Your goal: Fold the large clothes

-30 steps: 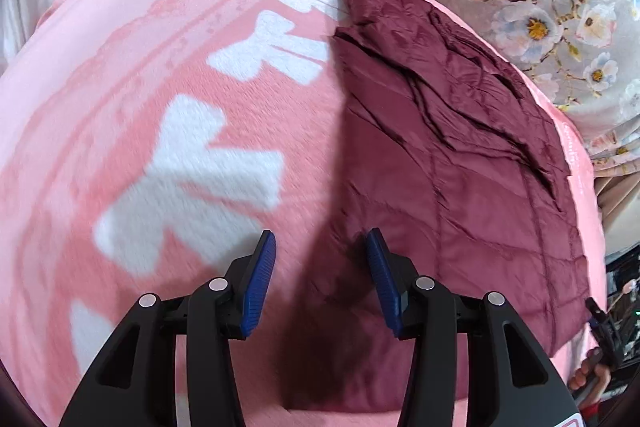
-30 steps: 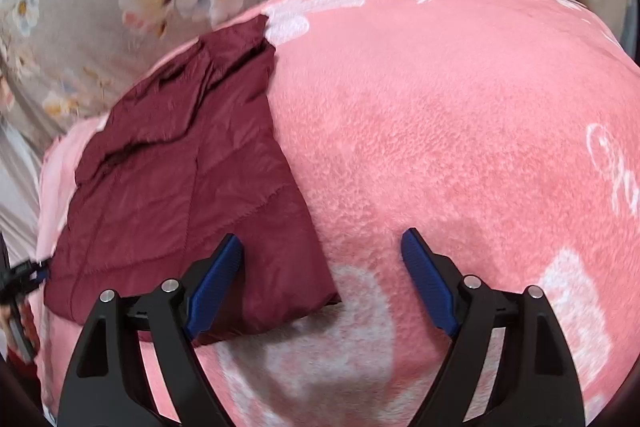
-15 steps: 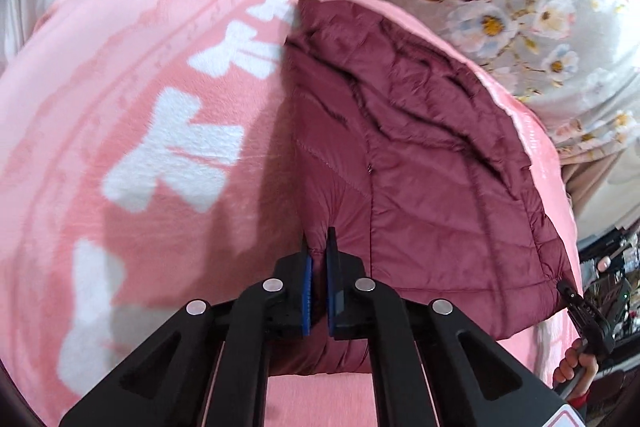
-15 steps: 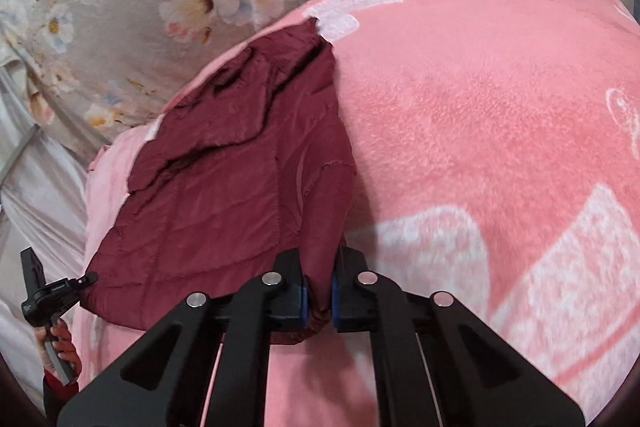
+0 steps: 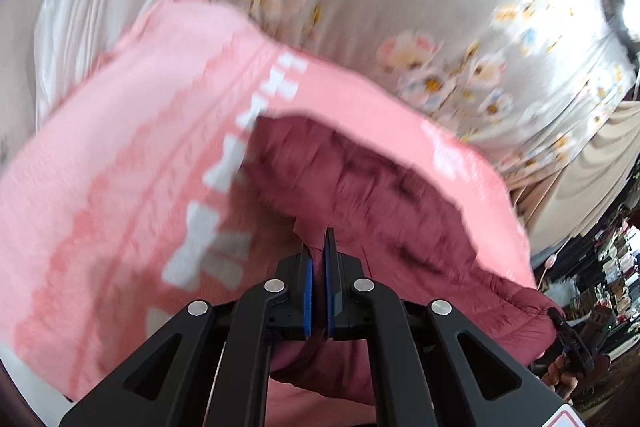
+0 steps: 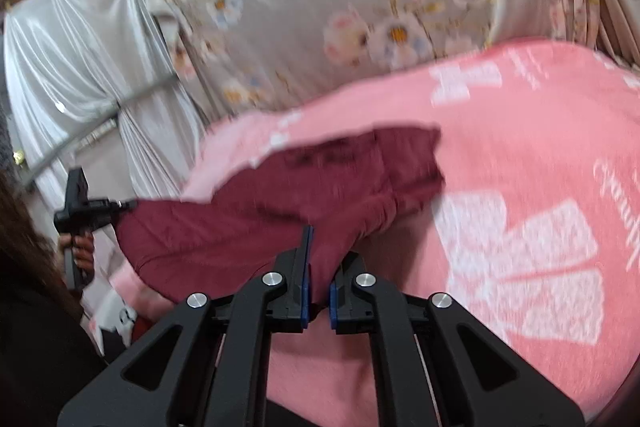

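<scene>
A pink blanket (image 5: pixel 120 163) with white bows covers the bed. On it lies the jacket (image 5: pixel 380 195), maroon, quilted, creased, its near edge lifted off the blanket. The left gripper (image 5: pixel 318 267) is clamped tight on one near corner, the right gripper (image 6: pixel 318 267) on the other, fabric pinched between the pads.

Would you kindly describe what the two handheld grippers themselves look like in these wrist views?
Both the left gripper and right gripper are matte black plastic, with triangular cut-outs in their arms, round silver pivot pins and blue pads lining the fingers.
</scene>
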Available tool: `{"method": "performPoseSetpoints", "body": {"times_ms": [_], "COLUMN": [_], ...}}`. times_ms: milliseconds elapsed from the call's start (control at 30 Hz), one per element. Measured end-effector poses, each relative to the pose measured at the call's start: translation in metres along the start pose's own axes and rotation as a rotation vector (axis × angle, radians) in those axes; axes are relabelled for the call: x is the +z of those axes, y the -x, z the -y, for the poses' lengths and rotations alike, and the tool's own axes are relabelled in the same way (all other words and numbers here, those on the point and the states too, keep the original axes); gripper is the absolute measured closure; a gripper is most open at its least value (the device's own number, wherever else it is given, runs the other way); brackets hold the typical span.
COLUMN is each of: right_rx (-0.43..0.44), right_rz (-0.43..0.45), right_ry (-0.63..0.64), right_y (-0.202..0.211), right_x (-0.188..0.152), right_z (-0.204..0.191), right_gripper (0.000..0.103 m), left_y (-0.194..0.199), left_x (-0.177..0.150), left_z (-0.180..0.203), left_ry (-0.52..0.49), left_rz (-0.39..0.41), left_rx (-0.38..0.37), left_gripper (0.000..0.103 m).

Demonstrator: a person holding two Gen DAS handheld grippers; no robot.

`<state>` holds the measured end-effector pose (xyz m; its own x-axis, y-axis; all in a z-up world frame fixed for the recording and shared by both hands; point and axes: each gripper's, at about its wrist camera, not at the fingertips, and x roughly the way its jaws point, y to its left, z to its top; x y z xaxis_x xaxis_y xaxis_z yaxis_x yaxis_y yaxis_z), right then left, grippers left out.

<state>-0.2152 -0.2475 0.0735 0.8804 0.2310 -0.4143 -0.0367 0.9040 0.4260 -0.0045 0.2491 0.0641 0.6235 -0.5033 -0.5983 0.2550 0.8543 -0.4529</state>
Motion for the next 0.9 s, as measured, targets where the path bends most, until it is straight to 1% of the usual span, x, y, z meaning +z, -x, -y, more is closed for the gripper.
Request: {"method": "performPoseSetpoints", "body": {"times_ms": [33, 67, 100, 167, 200, 233, 267, 300, 400, 467, 500, 533, 633, 800, 900], "right_rx": [0.016, 0.018, 0.019, 0.025, 0.007, -0.016, -0.045, -0.074, -0.111, -0.166, -0.19, -0.207, -0.256, -0.342, -0.394], "right_rz": [0.058, 0.095, 0.121, 0.182, 0.202, 0.211, 0.215, 0.21, 0.18, 0.138, 0.115, 0.099, 0.035, -0.038, -0.072], "right_ry": [-0.022, -0.038, -0.056, -0.12, -0.139, -0.142, -0.145, -0.162, -0.221, -0.25, -0.259, -0.271, -0.311, -0.312, -0.311], "right_y": [0.002, -0.001, -0.004, -0.021, -0.035, -0.045, -0.058, -0.079, -0.123, -0.159, -0.174, -0.183, -0.219, -0.264, -0.288], "right_x": [0.015, 0.026, 0.036, 0.062, 0.075, 0.083, 0.092, 0.103, 0.117, 0.123, 0.122, 0.12, 0.111, 0.097, 0.089], "right_z": [0.0, 0.001, 0.005, 0.019, 0.026, 0.029, 0.034, 0.041, 0.062, 0.077, 0.083, 0.088, 0.107, 0.129, 0.139], "right_gripper": [0.098, 0.098, 0.098, 0.098, 0.098, 0.098, 0.098, 0.098, 0.098, 0.098, 0.098, 0.098, 0.098, 0.098, 0.098], "left_y": [0.005, 0.007, 0.008, -0.001, -0.009, -0.025, -0.035, -0.052, -0.097, -0.139, -0.152, -0.173, -0.224, -0.282, -0.306], "left_x": [0.007, 0.014, 0.021, 0.043, 0.053, 0.067, 0.076, 0.087, 0.109, 0.12, 0.122, 0.124, 0.123, 0.113, 0.105], "left_z": [0.006, 0.011, 0.015, 0.025, 0.03, 0.036, 0.037, 0.04, 0.037, 0.029, 0.024, 0.018, -0.001, -0.027, -0.036], "left_ry": [-0.002, -0.008, -0.016, -0.037, -0.049, -0.061, -0.065, -0.069, -0.077, -0.071, -0.065, -0.058, -0.041, -0.013, -0.007], "left_rz": [0.024, 0.042, 0.056, 0.085, 0.098, 0.109, 0.108, 0.104, 0.079, 0.035, 0.02, -0.009, -0.08, -0.167, -0.196], "left_rx": [-0.005, -0.009, -0.012, 0.008, 0.022, 0.051, 0.068, 0.096, 0.181, 0.245, 0.265, 0.292, 0.349, 0.404, 0.425], "left_gripper": [0.101, 0.101, 0.101, 0.1, 0.1, 0.1, 0.099, 0.099, 0.099, 0.099, 0.099, 0.099, 0.099, 0.099, 0.098]}}
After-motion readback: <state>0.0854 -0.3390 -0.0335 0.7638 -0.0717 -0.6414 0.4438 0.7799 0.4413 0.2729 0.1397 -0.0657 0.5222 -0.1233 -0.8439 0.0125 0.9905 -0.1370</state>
